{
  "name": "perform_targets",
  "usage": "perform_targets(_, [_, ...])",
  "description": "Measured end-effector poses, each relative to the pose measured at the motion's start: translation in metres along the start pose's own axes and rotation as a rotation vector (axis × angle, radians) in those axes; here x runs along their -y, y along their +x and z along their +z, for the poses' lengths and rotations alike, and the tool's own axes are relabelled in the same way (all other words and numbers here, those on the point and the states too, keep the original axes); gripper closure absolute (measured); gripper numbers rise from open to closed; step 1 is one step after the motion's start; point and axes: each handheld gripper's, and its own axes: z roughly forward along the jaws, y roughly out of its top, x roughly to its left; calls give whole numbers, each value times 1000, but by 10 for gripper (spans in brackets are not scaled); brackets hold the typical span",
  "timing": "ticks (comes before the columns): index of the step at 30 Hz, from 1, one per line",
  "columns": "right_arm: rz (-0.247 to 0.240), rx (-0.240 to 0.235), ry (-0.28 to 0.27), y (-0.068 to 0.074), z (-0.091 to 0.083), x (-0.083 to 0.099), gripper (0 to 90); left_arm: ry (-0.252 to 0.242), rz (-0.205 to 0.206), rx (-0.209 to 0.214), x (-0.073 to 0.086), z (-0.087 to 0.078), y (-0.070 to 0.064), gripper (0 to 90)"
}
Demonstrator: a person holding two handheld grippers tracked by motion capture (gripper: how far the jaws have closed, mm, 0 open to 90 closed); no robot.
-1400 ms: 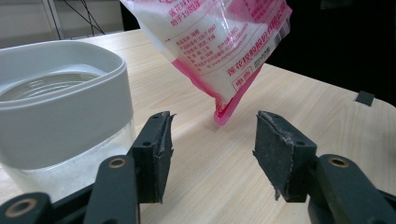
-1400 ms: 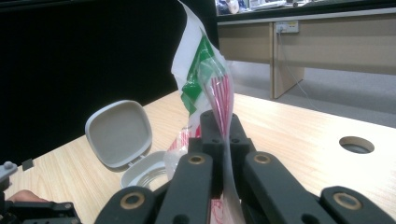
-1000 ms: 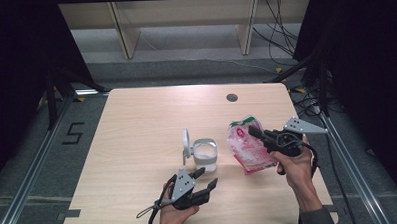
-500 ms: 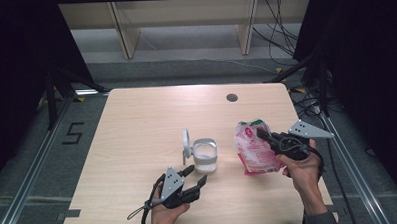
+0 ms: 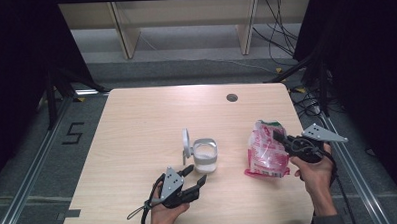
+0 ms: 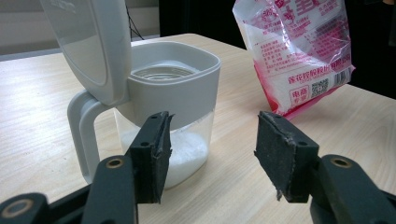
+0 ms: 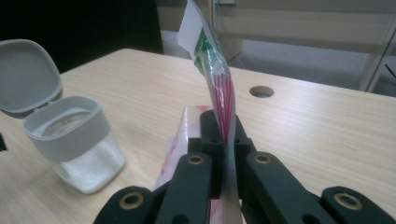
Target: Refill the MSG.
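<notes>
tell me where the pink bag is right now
In the high view the pink bag stands on the table's right side, pinched by the right gripper, with the open-lidded container to its left.

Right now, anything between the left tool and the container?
Nothing visible. The left tool is open, facing the container across bare table. The lid is flipped up at the handle side. The bag, pinched in the right tool, sits off to the side.
</notes>
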Motion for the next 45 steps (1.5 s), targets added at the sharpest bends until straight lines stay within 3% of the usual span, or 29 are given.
perform_targets(3, [-23, 13, 8, -4, 1, 2, 900, -3, -17, -9, 0, 0, -1, 447])
perform_targets(5, [-16, 24, 19, -3, 3, 4, 900, 12, 0, -11, 0, -1, 0, 446])
perform_targets(7, [-37, 31, 25, -3, 5, 4, 900, 4, -9, -13, -1, -1, 0, 446])
perform_targets(11, [-20, 46, 44, 1, 7, 4, 900, 1, -14, -21, 0, -1, 1, 443])
perform_targets(15, [-75, 68, 55, -1, 12, 7, 900, 10, -14, -24, 0, -2, 2, 439])
perform_targets(16, [-54, 72, 66, -1, 13, 8, 900, 6, -37, -32, 1, -2, 1, 436])
perform_targets(18, [-37, 82, 77, -1, 14, 10, 900, -11, -45, -30, 0, -2, 2, 431])
perform_targets(20, [-62, 91, 81, -6, 17, 13, 899, 0, -14, -29, 0, -3, 5, 427])
perform_targets(21, [-41, 94, 91, -6, 17, 15, 898, 8, -20, -32, 0, -4, 5, 424])
perform_targets(26, [-34, 104, 132, -12, 24, 23, 892, 8, -27, -42, 0, -6, 8, 413])
perform_targets(32, [-43, 106, 128, -13, 27, 26, 888, 14, -31, -51, 0, -7, 10, 410])
perform_targets(35, [-16, 111, 132, -12, 28, 27, 882, 9, -27, -50, 0, -7, 11, 407])
perform_targets(36, [-43, 110, 132, -15, 28, 27, 876, 12, -37, -54, 0, -7, 11, 406])
perform_targets(39, [-41, 111, 125, -16, 29, 27, 856, 12, -34, -55, 0, -7, 12, 401])
perform_targets(41, [-20, 125, 128, -15, 28, 28, 848, 14, -31, -58, 0, -7, 13, 401])
perform_targets(45, [-8, 128, 130, -15, 29, 29, 835, 15, -58, -67, 1, -7, 12, 399])
